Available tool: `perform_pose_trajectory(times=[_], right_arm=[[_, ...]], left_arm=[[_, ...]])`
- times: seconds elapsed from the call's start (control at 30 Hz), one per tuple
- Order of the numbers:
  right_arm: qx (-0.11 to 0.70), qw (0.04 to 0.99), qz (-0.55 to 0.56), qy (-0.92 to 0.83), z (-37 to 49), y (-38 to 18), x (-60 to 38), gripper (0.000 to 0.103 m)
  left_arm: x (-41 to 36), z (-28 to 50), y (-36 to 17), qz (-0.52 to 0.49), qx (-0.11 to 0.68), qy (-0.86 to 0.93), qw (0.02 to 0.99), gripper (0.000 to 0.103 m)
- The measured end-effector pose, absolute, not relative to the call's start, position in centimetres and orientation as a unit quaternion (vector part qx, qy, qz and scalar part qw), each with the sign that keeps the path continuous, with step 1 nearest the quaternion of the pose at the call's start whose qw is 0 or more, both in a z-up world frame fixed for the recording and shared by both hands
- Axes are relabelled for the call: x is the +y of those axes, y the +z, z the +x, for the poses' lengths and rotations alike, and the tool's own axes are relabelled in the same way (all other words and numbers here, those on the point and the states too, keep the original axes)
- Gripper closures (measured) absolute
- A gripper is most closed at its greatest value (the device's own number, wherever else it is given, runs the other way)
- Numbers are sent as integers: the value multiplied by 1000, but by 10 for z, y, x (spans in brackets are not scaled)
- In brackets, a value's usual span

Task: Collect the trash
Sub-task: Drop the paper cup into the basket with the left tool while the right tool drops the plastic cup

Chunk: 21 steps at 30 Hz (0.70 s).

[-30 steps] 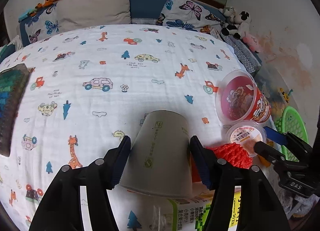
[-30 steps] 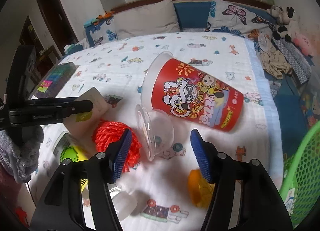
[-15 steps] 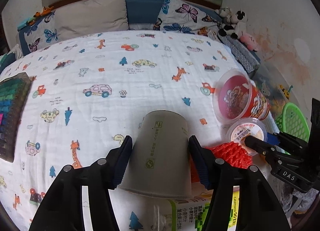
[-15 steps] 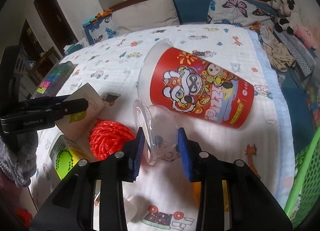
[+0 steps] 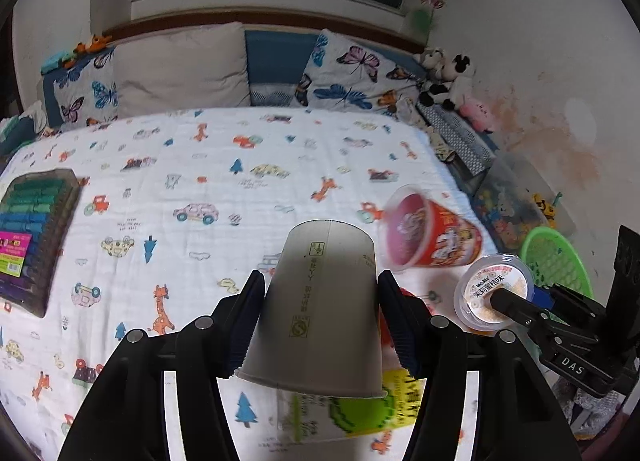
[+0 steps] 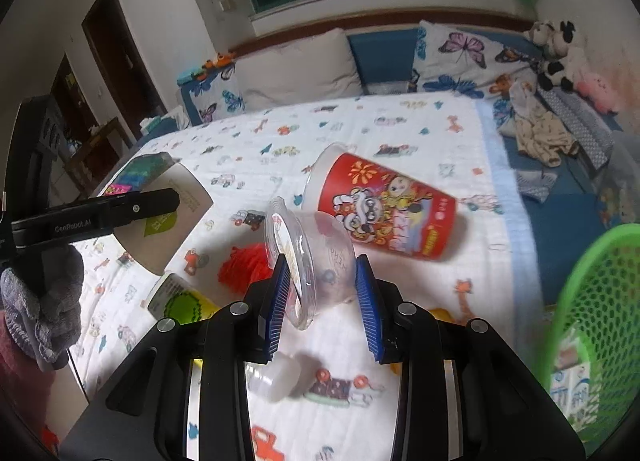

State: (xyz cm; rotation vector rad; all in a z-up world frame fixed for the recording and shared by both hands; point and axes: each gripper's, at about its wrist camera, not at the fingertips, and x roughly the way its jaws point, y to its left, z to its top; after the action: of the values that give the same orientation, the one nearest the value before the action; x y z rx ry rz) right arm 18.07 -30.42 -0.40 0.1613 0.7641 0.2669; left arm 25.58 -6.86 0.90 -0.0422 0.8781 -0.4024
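Observation:
My left gripper (image 5: 320,321) is shut on a grey paper cup (image 5: 320,309) and holds it above the bed; the cup also shows in the right wrist view (image 6: 172,217). My right gripper (image 6: 322,297) is shut on a small clear plastic tub (image 6: 316,261), lifted off the sheet; the tub also shows in the left wrist view (image 5: 494,289). A big red printed cup (image 6: 384,209) lies on its side just beyond. A red mesh ball (image 6: 244,265), a green and yellow carton (image 6: 180,301) and a small white cap (image 6: 280,377) lie on the sheet.
A green mesh basket (image 6: 592,313) stands off the bed's right edge, with a carton inside. A dark box of coloured pens (image 5: 32,229) lies at the bed's left. Pillows (image 5: 180,65) and soft toys (image 5: 448,77) line the headboard.
My right gripper closed on the clear tub and lifted it from the sheet. My left gripper rose with the paper cup. The red cup rolled slightly.

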Motion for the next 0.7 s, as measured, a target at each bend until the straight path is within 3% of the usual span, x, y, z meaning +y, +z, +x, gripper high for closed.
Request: perform_pose_trajectory(times=[0.7], right_arm=[[348, 932, 95, -14, 86, 10, -439, 68]], left_arm=[[-193, 189, 46, 4, 399, -310, 863, 47]])
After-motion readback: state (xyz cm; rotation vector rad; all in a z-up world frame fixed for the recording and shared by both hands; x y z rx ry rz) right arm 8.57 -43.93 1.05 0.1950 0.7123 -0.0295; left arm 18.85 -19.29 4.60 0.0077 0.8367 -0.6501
